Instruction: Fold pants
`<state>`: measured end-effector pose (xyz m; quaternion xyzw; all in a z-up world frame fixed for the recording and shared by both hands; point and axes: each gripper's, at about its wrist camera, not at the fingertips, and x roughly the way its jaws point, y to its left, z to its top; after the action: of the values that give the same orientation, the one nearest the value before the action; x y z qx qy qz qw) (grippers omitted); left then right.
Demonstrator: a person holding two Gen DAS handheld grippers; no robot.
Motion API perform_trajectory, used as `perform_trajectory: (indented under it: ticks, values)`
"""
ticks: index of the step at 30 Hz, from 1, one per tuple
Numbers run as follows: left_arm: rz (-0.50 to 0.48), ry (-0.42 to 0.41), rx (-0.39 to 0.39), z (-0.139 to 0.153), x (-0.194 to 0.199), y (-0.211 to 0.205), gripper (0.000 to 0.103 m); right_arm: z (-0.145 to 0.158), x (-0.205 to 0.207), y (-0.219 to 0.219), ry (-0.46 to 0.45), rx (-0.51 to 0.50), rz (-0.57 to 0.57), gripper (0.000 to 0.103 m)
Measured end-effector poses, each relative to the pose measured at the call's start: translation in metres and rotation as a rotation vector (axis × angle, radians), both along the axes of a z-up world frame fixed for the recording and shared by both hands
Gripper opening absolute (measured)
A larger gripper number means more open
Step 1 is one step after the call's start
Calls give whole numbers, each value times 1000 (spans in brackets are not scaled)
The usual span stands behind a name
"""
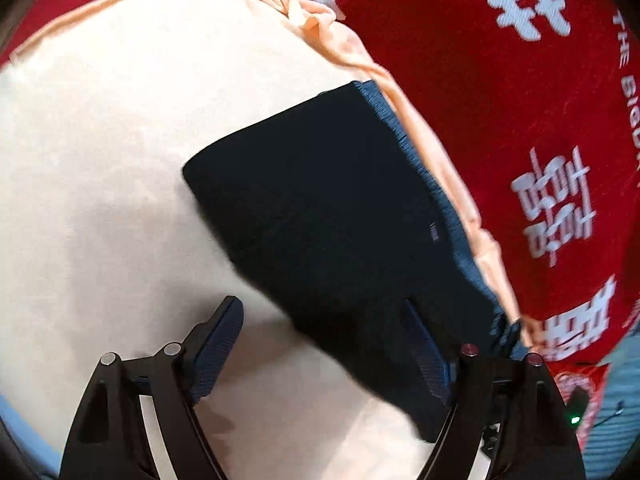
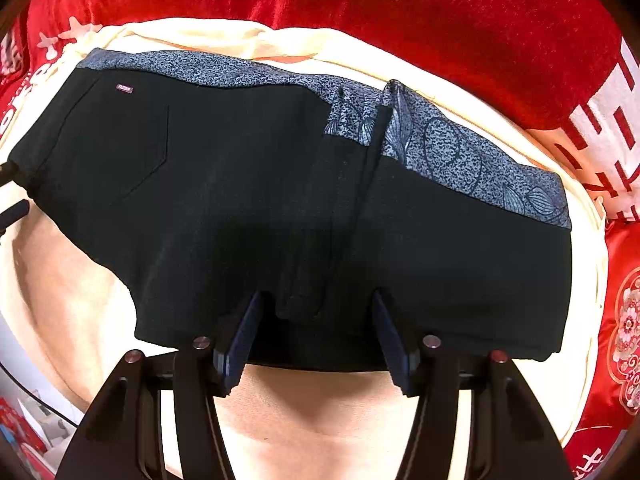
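The black pants lie folded into a compact rectangle on a cream cloth, with a blue-grey patterned lining showing along the far edge. My right gripper is open, its jaws standing over the near edge of the pants and holding nothing. In the left wrist view the pants lie as a dark block near the cloth's ruffled edge. My left gripper is open wide; its right finger is over the pants' corner, its left finger over bare cloth.
A red blanket with white characters surrounds the cream cloth. The cloth's peach ruffled hem runs beside the pants. A red embroidered cushion sits at the right. Clutter shows at the lower left.
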<state>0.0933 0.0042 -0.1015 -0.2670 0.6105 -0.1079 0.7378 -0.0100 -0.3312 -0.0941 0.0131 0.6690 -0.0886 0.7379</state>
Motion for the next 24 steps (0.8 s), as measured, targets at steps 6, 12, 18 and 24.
perform_trajectory:
  ticks: [6, 12, 18, 24]
  values:
    - [28, -38, -56, -6, 9, -11, 82, 0, -1, 0, -4, -1, 0, 62]
    - [71, -66, -87, 3, 23, -28, 89, 2, -3, -2, -11, 11, 2, 62]
    - [66, -44, 2, -13, 35, -43, 95, 4, -3, -4, -7, 20, 6, 62]
    - [-3, -30, 316, -5, 40, -70, 45, 34, 6, -10, -27, 61, -7, 62]
